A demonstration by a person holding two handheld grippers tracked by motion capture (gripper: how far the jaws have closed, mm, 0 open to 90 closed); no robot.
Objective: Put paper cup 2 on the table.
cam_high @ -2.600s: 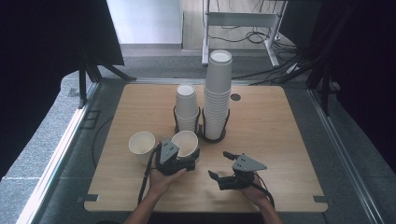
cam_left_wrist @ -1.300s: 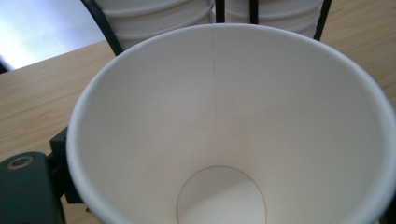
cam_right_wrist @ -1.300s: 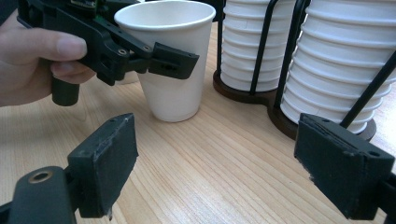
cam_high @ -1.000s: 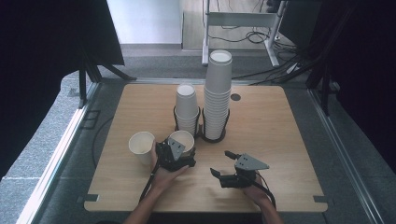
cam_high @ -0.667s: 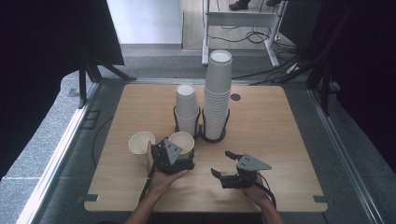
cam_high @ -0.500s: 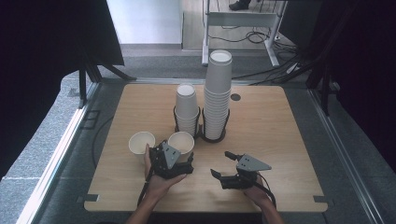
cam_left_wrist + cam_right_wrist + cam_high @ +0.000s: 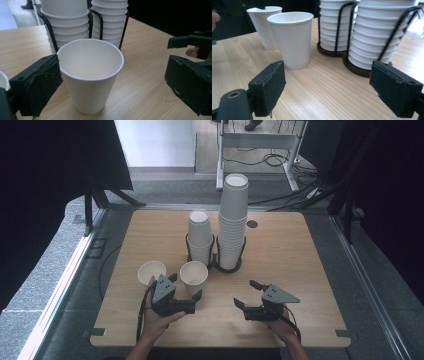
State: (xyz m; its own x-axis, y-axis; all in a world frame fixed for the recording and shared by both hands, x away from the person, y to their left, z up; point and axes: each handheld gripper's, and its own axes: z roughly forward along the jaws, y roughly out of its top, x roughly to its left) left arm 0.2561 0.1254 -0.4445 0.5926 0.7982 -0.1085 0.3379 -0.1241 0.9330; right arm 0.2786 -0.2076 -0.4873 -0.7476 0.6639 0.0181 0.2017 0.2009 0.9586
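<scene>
Paper cup [image 7: 90, 75] upright, mouth up, long axis vertical, on table [image 7: 300, 250].

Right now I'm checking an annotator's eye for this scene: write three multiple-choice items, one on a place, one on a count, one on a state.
1. Where is the cup nearest the left gripper?
A. between its fingers
B. inside the rack
C. on the floor

2. How many loose cups stand on the table?
A. one
B. two
C. four

3. How is the right gripper?
A. shut on a cup
B. open, holding nothing
C. shut on the rack

Answers:
1 A, the near cup stands between its fingers.
2 B, that cup and the second cup stand outside the rack.
3 B, its fingers stand apart over bare wood.
</scene>
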